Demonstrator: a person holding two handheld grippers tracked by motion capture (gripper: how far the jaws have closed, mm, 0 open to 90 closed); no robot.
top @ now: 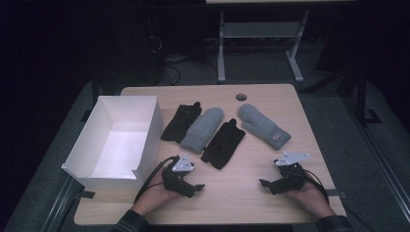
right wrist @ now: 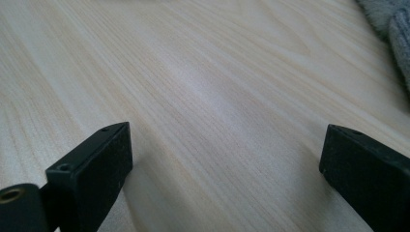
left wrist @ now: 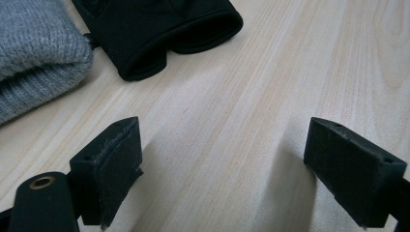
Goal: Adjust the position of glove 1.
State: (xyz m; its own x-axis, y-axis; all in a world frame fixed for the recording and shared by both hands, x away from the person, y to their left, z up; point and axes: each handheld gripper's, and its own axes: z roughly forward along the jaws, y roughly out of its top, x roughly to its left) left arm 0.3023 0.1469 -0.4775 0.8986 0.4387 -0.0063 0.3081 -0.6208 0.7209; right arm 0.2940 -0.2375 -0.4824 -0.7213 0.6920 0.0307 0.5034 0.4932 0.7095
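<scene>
We find both tools resting low on the wooden table (top: pixel 251 193), near its front edge. The left gripper (left wrist: pixel 222 169) stands with its jaws wide apart and nothing between them; the right gripper (right wrist: pixel 227 174) likewise, wide apart and holding nothing. Four items lie in a row mid-table: a black glove (top: pixel 181 122), a grey mitten (top: pixel 203 129), a second black glove (top: pixel 223 143) nearest the left gripper, and a second grey mitten (top: pixel 263 125). A white box (top: pixel 145 140) sits at the table's left edge.
</scene>
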